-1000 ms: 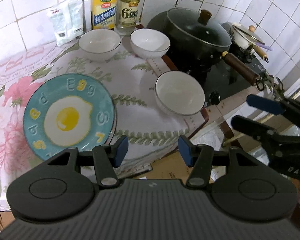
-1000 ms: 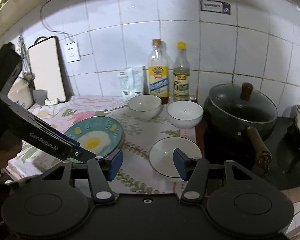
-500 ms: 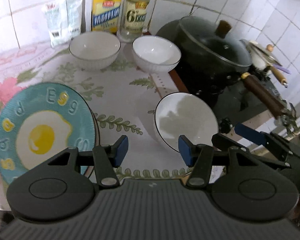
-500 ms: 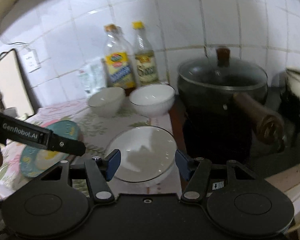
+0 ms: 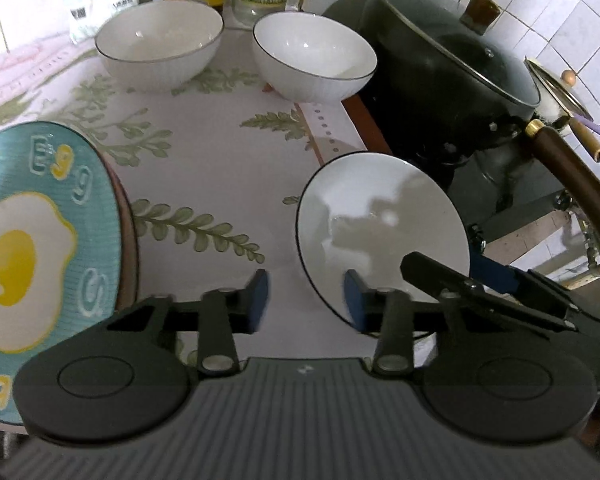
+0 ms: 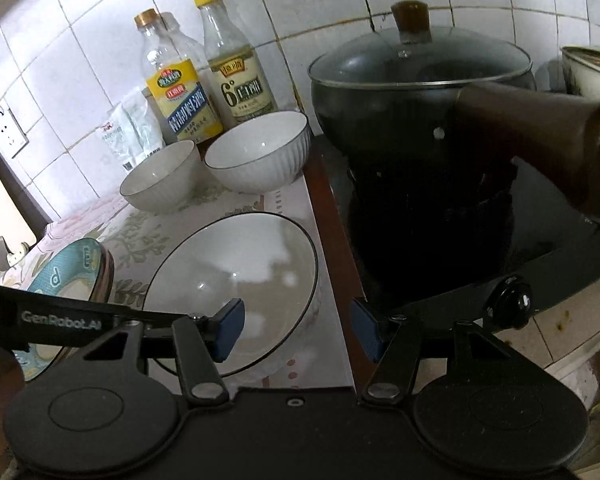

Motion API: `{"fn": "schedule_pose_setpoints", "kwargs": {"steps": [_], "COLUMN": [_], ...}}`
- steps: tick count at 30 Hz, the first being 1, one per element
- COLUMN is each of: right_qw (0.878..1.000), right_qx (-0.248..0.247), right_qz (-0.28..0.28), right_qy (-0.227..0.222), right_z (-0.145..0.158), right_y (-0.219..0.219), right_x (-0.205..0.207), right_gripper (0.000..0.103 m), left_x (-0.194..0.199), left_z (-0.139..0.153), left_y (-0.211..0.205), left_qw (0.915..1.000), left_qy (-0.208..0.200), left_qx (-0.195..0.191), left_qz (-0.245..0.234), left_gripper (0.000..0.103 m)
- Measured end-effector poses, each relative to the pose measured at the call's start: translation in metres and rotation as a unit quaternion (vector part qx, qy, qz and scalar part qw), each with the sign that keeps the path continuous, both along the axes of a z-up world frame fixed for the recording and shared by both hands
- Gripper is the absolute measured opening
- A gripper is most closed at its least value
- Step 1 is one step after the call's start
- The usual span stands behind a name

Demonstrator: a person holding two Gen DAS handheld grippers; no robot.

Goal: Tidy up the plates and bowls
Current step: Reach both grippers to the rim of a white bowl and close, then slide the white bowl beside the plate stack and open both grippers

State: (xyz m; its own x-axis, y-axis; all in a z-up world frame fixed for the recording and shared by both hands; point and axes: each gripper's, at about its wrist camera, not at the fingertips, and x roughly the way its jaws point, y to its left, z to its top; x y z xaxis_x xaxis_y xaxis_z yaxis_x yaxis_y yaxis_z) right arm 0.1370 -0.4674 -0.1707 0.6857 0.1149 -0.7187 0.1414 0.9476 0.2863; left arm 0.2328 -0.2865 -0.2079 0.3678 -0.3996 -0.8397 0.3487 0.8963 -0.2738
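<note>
A white bowl with a dark rim [image 5: 380,232] [image 6: 236,280] sits near the counter's front right edge, beside the stove. My left gripper [image 5: 305,300] is open and empty, just in front of the bowl's left rim. My right gripper [image 6: 296,330] is open, its jaws either side of the bowl's near right rim; it also shows in the left wrist view [image 5: 484,280]. Two more white bowls [image 5: 160,44] [image 5: 316,56] stand at the back. A teal fried-egg plate [image 5: 32,240] lies on a stack at the left.
A black lidded pot [image 5: 452,72] with a long brown handle [image 6: 540,140] sits on the stove at the right. Two bottles [image 6: 180,96] [image 6: 236,72] and a white packet [image 6: 132,132] stand against the tiled wall. The floral cloth [image 5: 220,168] covers the counter.
Both grippers have moved forward and down toward the near white bowl. The right gripper has come up to the bowl's rim. Both stay open.
</note>
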Motion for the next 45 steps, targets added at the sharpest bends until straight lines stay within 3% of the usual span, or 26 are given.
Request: {"fn": "schedule_pose_setpoints", "kwargs": {"steps": [2,3,11,17,29,42,45], "right_qw": [1.000,1.000,1.000,1.000,0.997,0.995,0.995], "right_qx": [0.008,0.011,0.011,0.001,0.002,-0.006,0.013], "right_qz": [0.001,0.001,-0.007,0.016,0.071,0.093,0.092], "right_qy": [0.006,0.011,0.019,0.017,0.011,0.025,0.025], "right_z": [-0.002,-0.004,-0.002,0.010,0.030,0.020,0.010], "right_y": [-0.002,-0.002,0.002,0.013,0.046,0.067,0.064], "right_x": [0.004,0.005,0.006,0.006,0.015,0.029,0.035], "right_gripper": [0.048,0.032,0.023,0.022,0.022,0.021,0.021], "left_x": [0.002,0.002,-0.002,-0.009,-0.021,-0.009,-0.006], "left_z": [-0.003,-0.004,-0.003,0.003,0.018,0.006,0.000], "left_y": [-0.001,-0.001,-0.002,0.016,0.055,0.072,0.069], "left_qw": [0.9999,0.9998,0.9998,0.9991,0.9984,0.9977,0.9976], "left_qy": [0.007,0.010,0.016,0.033,0.023,0.033,0.038], "left_qx": [-0.009,-0.017,-0.004,-0.013,-0.007,-0.002,0.007], "left_qz": [0.001,0.000,0.006,0.023,0.050,0.060,0.058], "left_gripper": [0.023,0.021,0.016,0.016,0.016,0.016,0.016]}}
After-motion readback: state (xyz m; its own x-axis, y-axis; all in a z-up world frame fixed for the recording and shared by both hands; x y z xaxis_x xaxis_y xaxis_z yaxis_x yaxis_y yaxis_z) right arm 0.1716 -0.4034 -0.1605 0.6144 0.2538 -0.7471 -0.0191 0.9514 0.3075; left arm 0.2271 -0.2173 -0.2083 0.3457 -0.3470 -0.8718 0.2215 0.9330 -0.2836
